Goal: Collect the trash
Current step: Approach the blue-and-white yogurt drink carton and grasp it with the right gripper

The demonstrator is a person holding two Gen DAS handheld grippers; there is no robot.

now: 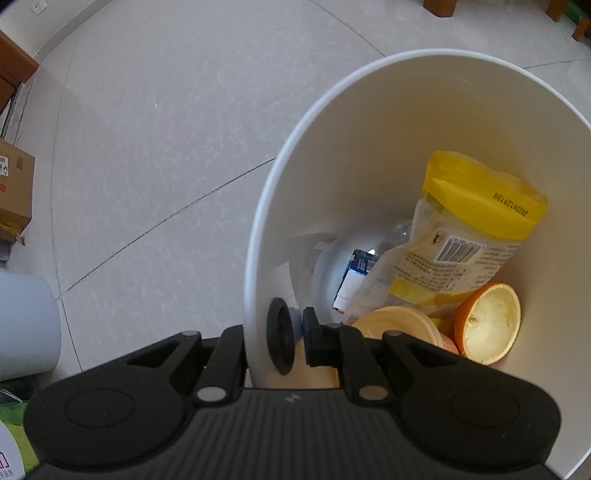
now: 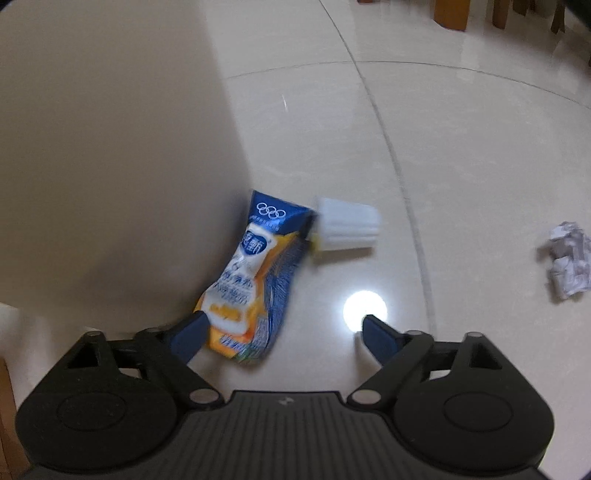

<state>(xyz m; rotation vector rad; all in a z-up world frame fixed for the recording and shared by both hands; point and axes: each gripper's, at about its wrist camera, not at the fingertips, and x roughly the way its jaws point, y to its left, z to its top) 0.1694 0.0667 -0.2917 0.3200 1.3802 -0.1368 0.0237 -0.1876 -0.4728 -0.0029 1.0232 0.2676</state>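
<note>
My left gripper [image 1: 297,332] is shut on the near rim of a white trash bin [image 1: 332,96], which tips toward the camera. Inside lie a yellow snack packet [image 1: 472,221], half an orange peel [image 1: 487,321], a blue-and-white carton [image 1: 356,266] and a beige lid [image 1: 399,325]. In the right wrist view a crumpled blue-and-orange drink pouch [image 2: 251,273] with a white cap [image 2: 347,225] lies on the floor against the bin's outer wall [image 2: 110,147]. My right gripper [image 2: 283,318] hangs open just over the pouch's lower end, its left fingertip [image 2: 195,328] at the pouch's edge.
A crumpled paper ball [image 2: 569,258] lies on the tiles to the right. A cardboard box [image 1: 14,192] and a pale rounded object [image 1: 22,325] stand at the left. Wooden furniture legs [image 2: 450,14] stand at the far edge of the glossy tile floor [image 2: 461,147].
</note>
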